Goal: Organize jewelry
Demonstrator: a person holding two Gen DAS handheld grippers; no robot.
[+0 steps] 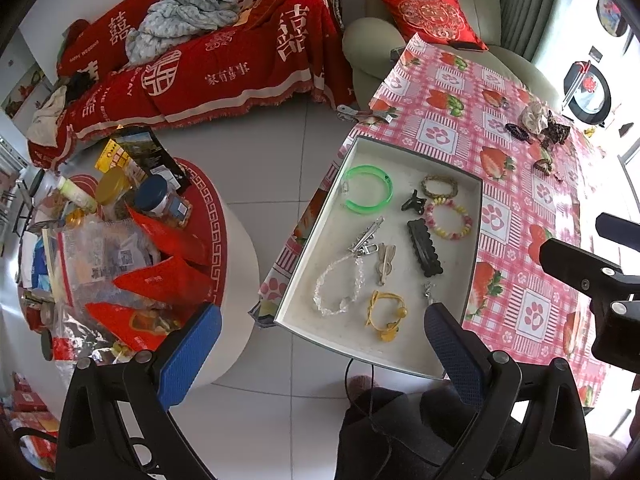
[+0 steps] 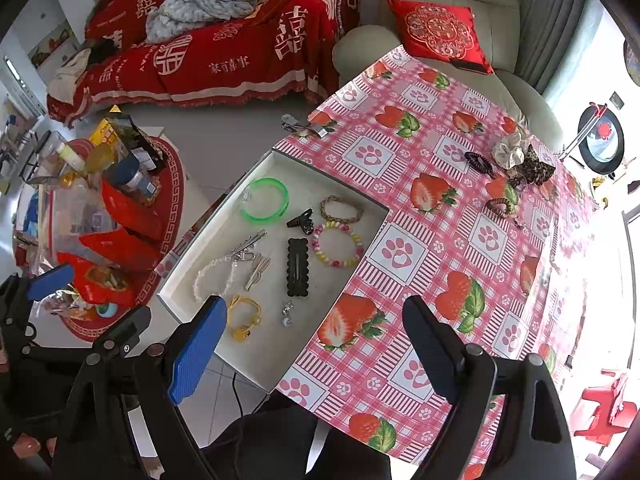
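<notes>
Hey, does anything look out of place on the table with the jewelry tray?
Yes. The white tray hangs past the table's edge, its corner over the floor. Several hair accessories lie loose on the cloth at the far side, outside the tray.

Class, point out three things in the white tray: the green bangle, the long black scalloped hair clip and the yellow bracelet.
green bangle (image 1: 386, 194): left wrist view, right side of its band.
black scalloped hair clip (image 2: 298, 267): right wrist view, middle of its body.
yellow bracelet (image 1: 386, 334): left wrist view, lower loop.
</notes>
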